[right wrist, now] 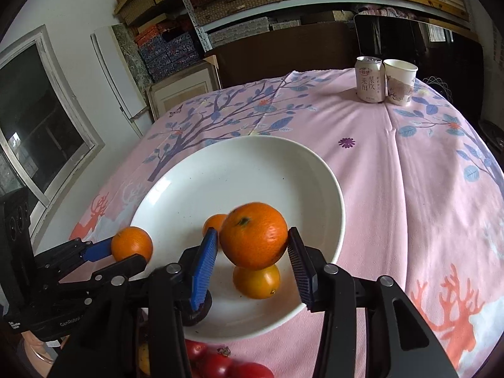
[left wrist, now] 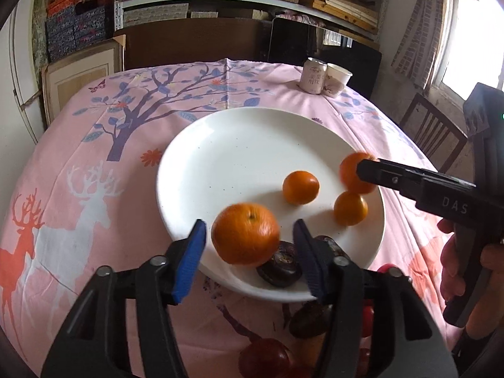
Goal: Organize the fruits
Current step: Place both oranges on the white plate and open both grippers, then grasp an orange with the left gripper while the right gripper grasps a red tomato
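Observation:
A white plate lies on the pink tablecloth. My left gripper is open over the plate's near rim, with a blurred orange loose between its blue pads and a gap on each side. My right gripper is open around a second orange, which hangs just above a yellowish orange. Two small oranges and a dark brown fruit rest on the plate. In the right wrist view the left gripper shows at the left.
A drink can and a paper cup stand at the table's far right. Red fruits and another dark fruit lie on the cloth in front of the plate. A wooden chair stands to the right, shelves behind.

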`<state>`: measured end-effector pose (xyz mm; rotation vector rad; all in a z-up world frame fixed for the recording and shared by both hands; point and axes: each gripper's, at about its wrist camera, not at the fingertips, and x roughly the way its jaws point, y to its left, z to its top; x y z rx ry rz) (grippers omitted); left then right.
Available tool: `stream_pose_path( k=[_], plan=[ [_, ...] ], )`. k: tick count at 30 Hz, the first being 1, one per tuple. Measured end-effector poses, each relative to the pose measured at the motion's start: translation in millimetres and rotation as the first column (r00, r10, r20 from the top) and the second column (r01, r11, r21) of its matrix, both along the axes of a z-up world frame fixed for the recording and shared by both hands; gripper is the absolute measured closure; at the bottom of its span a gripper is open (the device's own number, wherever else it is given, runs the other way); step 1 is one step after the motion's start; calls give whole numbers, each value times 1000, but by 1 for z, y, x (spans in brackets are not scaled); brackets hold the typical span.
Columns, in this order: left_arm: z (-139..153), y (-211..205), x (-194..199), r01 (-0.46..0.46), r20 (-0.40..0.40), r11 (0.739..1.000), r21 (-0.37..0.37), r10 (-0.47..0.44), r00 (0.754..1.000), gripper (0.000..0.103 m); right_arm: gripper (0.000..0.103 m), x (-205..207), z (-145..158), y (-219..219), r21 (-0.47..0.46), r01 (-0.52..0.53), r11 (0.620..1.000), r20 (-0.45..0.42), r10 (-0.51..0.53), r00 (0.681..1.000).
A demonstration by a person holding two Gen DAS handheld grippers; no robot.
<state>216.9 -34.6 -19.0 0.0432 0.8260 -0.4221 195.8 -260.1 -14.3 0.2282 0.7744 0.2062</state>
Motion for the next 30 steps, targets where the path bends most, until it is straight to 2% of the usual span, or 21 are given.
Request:
stream_pose_path(
  k=[1, 7, 13, 19, 22, 23, 24, 26, 30],
  plan=[
    [4, 4, -3, -9, 22, 1000, -8, 9, 1000, 32, 48, -5, 3, 0, -10, 5, 1000, 13, -5, 1000],
    [18, 17, -45, 8, 94, 1000, 17, -10, 995, 27, 48, -46, 9, -6, 11, 1, 1000, 26, -2, 1000],
    [0, 36, -107, 60, 101, 993, 105, -70, 992, 27, 48, -102, -3, -15, 29, 16, 999, 30, -17, 999],
    [-22, 49, -150, 85, 108, 981, 176, -105, 989, 27, 48, -142, -15, -18, 43, 31, 999, 17, -32, 999],
    [-36, 44, -145, 96, 65, 978, 186, -110, 992, 48, 48, -153, -20, -18, 25, 37, 999, 10, -38, 999],
    [-41, 41, -138, 89, 44, 978, 188, -99, 994, 62, 48, -155, -22, -18, 16, 37, 999, 8, -37, 999],
    [-48, 40, -131, 93, 11, 980, 178, -97, 995, 69, 48, -157, -25, -17, 8, 34, 999, 0, -34, 999],
    [-52, 35, -130, 81, 28, 981, 176, -87, 996, 69, 54, -161, -30, -18, 6, 17, 1000, -14, -17, 1000],
    [-50, 35, -138, 71, 39, 984, 161, -78, 996, 69, 56, -173, -41, -9, -27, -12, 1000, -33, 11, 999]
  ],
)
